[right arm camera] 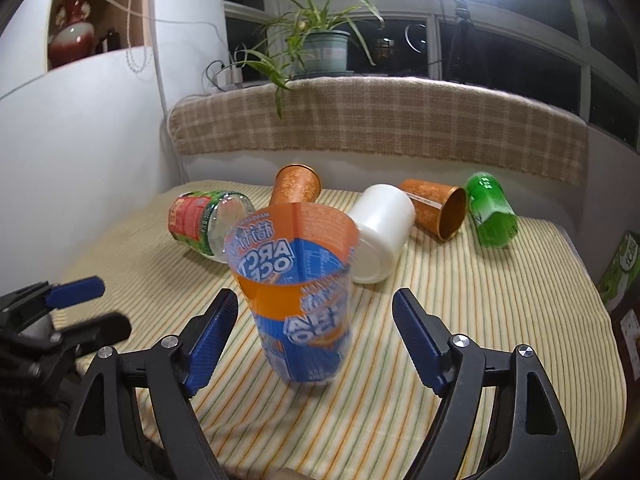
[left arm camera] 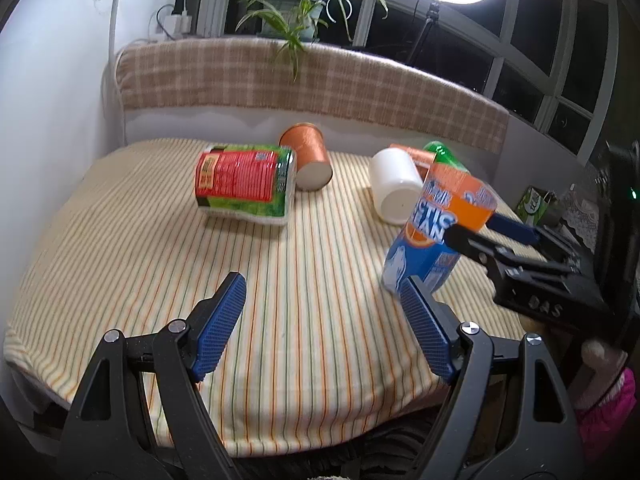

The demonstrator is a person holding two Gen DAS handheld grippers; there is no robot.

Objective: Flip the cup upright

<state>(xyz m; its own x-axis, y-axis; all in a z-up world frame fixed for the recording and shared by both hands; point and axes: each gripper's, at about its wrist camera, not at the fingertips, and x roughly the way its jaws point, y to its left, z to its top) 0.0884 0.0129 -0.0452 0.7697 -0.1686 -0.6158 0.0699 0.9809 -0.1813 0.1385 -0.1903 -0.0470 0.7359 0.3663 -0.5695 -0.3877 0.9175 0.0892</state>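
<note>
A clear cup with a blue and orange label (right arm camera: 298, 300) stands mouth up on the striped tablecloth, slightly blurred. My right gripper (right arm camera: 314, 336) is open, its blue pads on either side of the cup with gaps on both sides. The same cup shows in the left wrist view (left arm camera: 432, 232) with the right gripper's fingers (left arm camera: 496, 236) around its upper part. My left gripper (left arm camera: 322, 320) is open and empty, low over the cloth to the left of the cup.
Lying on their sides behind: a red and green labelled cup (left arm camera: 246, 184), an orange cup (left arm camera: 308, 156), a white cup (left arm camera: 394, 186), another orange cup (right arm camera: 436, 208) and a green cup (right arm camera: 492, 210). A plaid cushion (right arm camera: 380, 128) lines the back. A green box (right arm camera: 622, 268) stands right.
</note>
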